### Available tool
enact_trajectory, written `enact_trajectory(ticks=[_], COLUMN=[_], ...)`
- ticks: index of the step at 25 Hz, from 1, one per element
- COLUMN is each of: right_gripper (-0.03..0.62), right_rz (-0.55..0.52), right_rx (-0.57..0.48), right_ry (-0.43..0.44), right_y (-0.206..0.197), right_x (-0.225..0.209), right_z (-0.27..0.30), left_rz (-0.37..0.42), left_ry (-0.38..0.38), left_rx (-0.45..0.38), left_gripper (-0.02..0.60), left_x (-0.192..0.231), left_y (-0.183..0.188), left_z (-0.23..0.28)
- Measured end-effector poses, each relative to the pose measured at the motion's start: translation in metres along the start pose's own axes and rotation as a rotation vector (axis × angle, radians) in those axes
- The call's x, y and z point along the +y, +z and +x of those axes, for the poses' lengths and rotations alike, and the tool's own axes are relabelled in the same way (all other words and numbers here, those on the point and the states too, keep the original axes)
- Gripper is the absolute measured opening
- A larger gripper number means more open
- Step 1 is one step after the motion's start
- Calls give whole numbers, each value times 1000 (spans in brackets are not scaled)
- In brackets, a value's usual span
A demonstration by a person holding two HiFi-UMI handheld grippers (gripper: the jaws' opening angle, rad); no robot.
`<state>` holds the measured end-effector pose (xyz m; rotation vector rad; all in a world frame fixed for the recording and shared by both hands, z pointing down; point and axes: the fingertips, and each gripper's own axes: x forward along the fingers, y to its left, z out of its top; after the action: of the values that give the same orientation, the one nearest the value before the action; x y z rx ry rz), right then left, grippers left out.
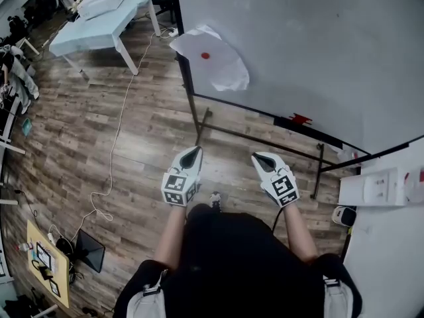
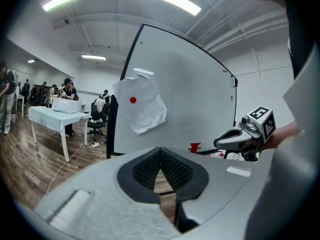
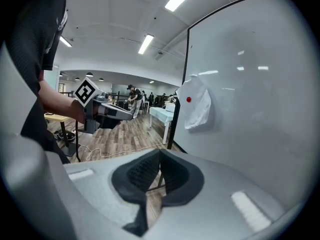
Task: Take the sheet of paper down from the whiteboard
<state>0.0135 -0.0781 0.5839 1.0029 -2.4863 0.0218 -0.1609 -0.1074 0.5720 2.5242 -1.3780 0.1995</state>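
Observation:
A crumpled white sheet of paper (image 1: 213,59) hangs on the whiteboard (image 1: 311,52), pinned by a red round magnet (image 1: 205,55) near the board's left edge. In the left gripper view the paper (image 2: 140,106) lies ahead and above the jaws; in the right gripper view the paper (image 3: 196,108) sits ahead to the right. My left gripper (image 1: 193,154) and right gripper (image 1: 264,159) are held side by side in front of the person's body, well short of the board. Both are shut with nothing between the pads.
The whiteboard stands on a black frame (image 1: 199,128) with a tray holding a red marker-like item (image 1: 300,119). A light blue table (image 1: 99,25) stands at the far left, and a white cable (image 1: 112,158) runs across the wooden floor. A white table (image 1: 384,244) is at right.

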Motion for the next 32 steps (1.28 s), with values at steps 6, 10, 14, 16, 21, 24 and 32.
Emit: enact_trajectory(ticks=[6,10,14,16,21,24,32], right_gripper=[5,5,5,5,5,5,4], right_rz=[-9,4,17,18,21,20,-9], right_rx=[9,-2,0,-3,-9,-14,-53], right_ry=[-15,-34,-43,-47,-37,-21,61], right_y=[11,15,14,15,16,16,30], right_x=[1,-3,-8,-13,-26,-36,-70], right_z=[20,26,29,30,35,40,65], left_rz=[-7,-1,2,3,-2,-5,0], left_ry=[-6,-15,-17,-14,7,24,88], left_rx=[-9,-1,-6,-3,-1,0,-12], left_gripper=[11,11,11,11,11,11,11], left_x=[28,36,39,42,46,49,56], left_y=[5,6,10,11,13,15,32], left_z=[3,8,11,13,21,28,55])
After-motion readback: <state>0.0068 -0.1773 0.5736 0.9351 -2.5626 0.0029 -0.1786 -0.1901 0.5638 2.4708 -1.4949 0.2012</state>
